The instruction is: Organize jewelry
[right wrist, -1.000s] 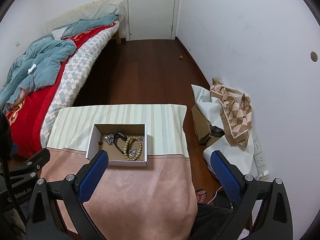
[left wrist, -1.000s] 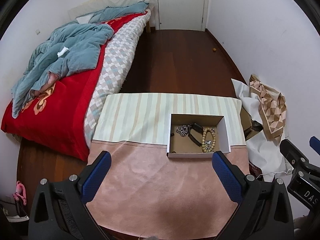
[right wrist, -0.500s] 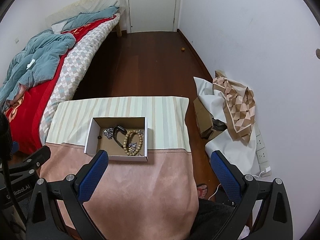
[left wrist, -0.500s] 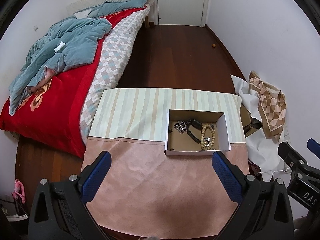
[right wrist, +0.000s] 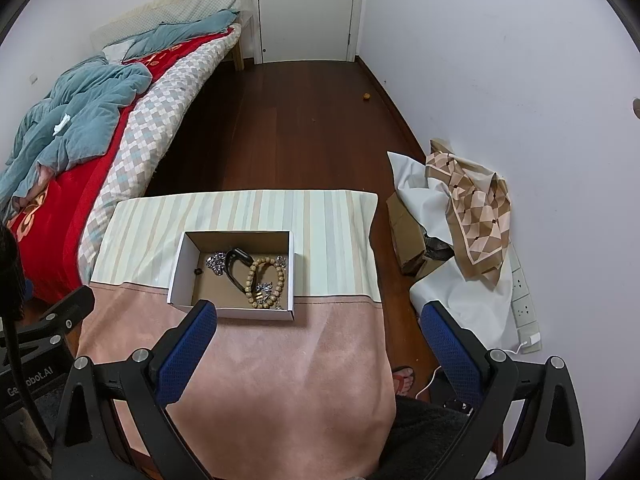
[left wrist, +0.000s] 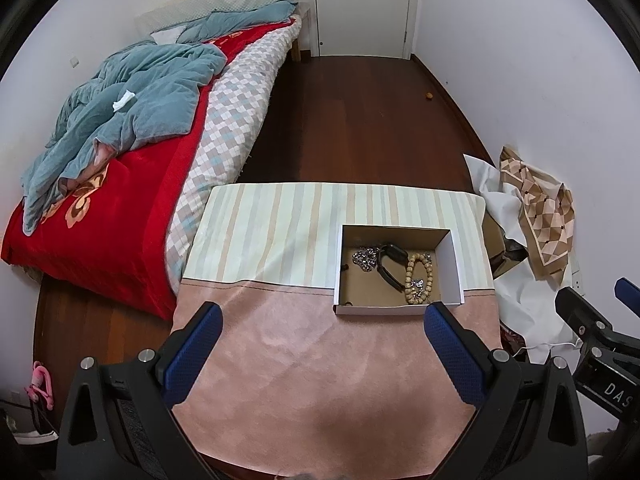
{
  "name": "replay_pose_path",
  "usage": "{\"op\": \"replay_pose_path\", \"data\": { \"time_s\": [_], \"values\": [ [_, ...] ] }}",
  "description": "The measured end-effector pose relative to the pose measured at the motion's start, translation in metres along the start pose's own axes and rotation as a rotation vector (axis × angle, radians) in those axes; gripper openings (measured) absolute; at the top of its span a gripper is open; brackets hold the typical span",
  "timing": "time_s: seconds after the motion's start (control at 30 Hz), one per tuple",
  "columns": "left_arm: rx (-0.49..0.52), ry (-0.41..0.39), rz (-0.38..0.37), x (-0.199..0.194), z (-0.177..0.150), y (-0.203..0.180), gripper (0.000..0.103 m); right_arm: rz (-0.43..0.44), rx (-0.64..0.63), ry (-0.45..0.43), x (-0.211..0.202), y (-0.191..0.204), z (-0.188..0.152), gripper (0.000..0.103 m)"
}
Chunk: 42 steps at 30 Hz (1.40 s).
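A white cardboard box [left wrist: 454, 264] [right wrist: 180, 268] sits on the cloth-covered table [left wrist: 300, 352] [right wrist: 280, 360]. Inside lie a wooden bead bracelet [left wrist: 418, 276] [right wrist: 266, 280], a black band [left wrist: 388, 260] [right wrist: 236, 264] and a silver chain [left wrist: 362, 258] [right wrist: 216, 261]. My left gripper [left wrist: 322, 316] is open and empty, above the table's near side, short of the box. My right gripper [right wrist: 318, 314] is open and empty, just near of the box's right corner. The right gripper also shows at the left wrist view's right edge [left wrist: 592, 320].
A bed with a red cover and blue quilt [left wrist: 132, 104] [right wrist: 80, 108] stands left of the table. Boxes and patterned cloth [left wrist: 536, 204] [right wrist: 472, 208] lie on the floor by the right wall. Dark wood floor [left wrist: 360, 120] leads to a closed door.
Both views have tilted and shifted slightly; the box sits a little lower and nearer in each. Both grippers stay open and empty.
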State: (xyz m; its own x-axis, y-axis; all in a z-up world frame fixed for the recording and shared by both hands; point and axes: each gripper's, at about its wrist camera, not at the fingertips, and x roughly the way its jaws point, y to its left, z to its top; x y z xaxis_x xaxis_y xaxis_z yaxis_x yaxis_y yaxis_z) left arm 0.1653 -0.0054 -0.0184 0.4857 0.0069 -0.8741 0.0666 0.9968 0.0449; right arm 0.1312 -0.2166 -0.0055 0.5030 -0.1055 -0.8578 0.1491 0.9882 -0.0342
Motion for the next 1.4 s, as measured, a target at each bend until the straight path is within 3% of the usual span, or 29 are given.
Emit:
{"op": "replay_pose_path", "data": {
  "time_s": [1.4],
  "values": [
    [0.002, -0.004, -0.012, -0.0057, -0.0038, -0.0007, 0.103, 0.009, -0.014, 0.012, -0.0012, 0.0000, -0.0050, 0.103]
  ]
}}
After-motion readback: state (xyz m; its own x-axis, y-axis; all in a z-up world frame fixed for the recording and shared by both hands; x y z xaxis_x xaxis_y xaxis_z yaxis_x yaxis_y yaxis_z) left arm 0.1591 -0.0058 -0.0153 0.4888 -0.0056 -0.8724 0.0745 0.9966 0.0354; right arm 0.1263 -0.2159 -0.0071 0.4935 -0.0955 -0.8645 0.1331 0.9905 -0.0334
